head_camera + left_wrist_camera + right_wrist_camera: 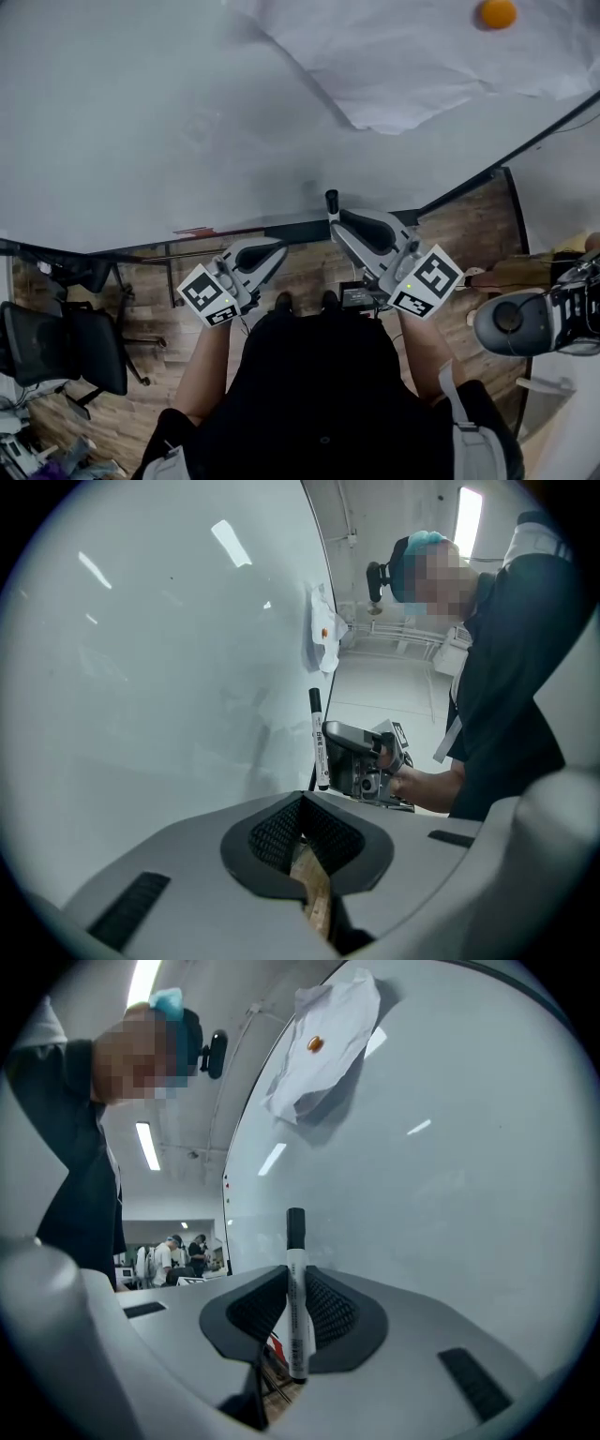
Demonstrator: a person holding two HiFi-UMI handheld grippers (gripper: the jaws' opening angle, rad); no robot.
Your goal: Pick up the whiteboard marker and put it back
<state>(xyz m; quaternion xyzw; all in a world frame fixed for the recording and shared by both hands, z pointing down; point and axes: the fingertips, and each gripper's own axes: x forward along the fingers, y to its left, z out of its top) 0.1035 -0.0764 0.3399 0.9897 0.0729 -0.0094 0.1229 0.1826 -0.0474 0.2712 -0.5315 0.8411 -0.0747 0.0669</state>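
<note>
The marker (297, 1321) is a slim white stick with a black cap and dark print down its barrel. It is pinched across its middle between the jaws of my right claw (294, 1283). It stands upright along them, with the capped end reaching past the jaw tips and the tail end behind them. The cap sits near the lower edge of the whiteboard (187, 112). I cannot tell whether it touches.
</note>
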